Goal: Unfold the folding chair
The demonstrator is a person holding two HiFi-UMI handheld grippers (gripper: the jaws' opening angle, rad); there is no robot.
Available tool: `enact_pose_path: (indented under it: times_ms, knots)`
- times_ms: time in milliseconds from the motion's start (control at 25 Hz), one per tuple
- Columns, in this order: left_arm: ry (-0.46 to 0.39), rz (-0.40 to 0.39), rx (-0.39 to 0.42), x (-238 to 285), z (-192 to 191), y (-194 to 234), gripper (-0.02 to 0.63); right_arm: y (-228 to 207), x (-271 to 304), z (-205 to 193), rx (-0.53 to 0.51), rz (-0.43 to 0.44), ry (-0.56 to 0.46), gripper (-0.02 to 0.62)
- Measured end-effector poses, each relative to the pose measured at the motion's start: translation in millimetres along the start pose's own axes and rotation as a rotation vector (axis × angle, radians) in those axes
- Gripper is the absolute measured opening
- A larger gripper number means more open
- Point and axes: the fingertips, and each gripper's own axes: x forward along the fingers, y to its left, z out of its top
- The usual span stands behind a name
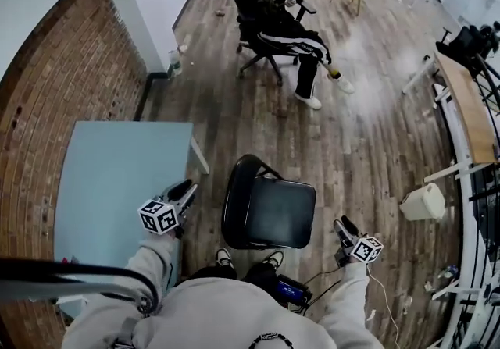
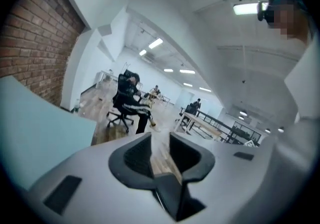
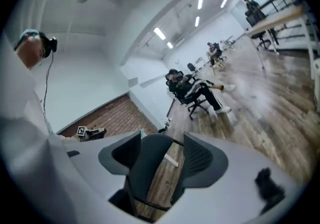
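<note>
The folding chair (image 1: pixel 275 213) stands on the wood floor (image 1: pixel 367 137) directly in front of the person, seat level and backrest upright. Unfolding appears complete, with nothing evidently left. The left gripper (image 1: pixel 182 191) is held clear at the chair's left, jaws partly apart, empty. The right gripper (image 1: pixel 342 224) is held clear at its right, jaws apart, gripping nothing.

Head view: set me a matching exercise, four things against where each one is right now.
Things: 1 folding chair; 2 table; 3 white canister; 4 seated person.
Places: A beside the brick wall; B on the floor, far right; C centre, standing unfolded; D top, on an office chair.
Pairs: 1-C, 2-A, 3-B, 4-D.
</note>
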Motion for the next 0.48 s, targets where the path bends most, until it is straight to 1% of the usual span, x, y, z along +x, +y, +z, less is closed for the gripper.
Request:
enact_pose_path:
  times_ms: [40, 80, 120, 160, 240, 280, 360, 400, 480]
  knots:
    - [-0.069, -0.012, 0.019, -4.6, 23.8, -5.1, 0.068, 26.8, 1.8, 19.8, -0.068, -0.013, -0.017, 0.247]
    - [-0.129, -0.036, 0.032, -10.3, 45.1, -11.9, 0.026, 51.5, 2.5, 34.9, -0.128, -0.039, -0.031, 0.152]
    - [-0.175, -0.069, 0.041, -17.6, 61.8, -20.6, 0.008, 73.7, 1.8, 45.6, -0.171, -0.074, -0.046, 0.052]
    - [-0.209, -0.100, 0.054, -25.5, 75.3, -29.8, 0.008, 94.3, 1.4, 55.6, -0.203, -0.110, -0.065, 0.008]
    - [-0.254, -0.128, 0.100, -39.5, 99.4, -43.7, 0.006, 137.9, 4.1, 80.7, -0.241, -0.159, -0.130, 0.006]
    - [-0.269, -0.132, 0.118, -46.0, 108.3, -48.2, 0.006, 161.5, 4.9, 92.9, -0.243, -0.165, -0.171, 0.005]
    - [-0.289, -0.153, 0.122, -55.9, 118.5, -51.8, 0.005, 203.9, 5.6, 110.7, -0.234, -0.151, -0.239, 0.006]
    - [-0.295, -0.163, 0.117, -58.4, 121.9, -50.4, 0.005, 221.1, 7.7, 118.1, -0.241, -0.145, -0.257, 0.006]
    - [-0.305, -0.165, 0.114, -61.1, 129.3, -44.2, 0.005, 249.2, 18.0, 132.0, -0.299, -0.147, -0.254, 0.005]
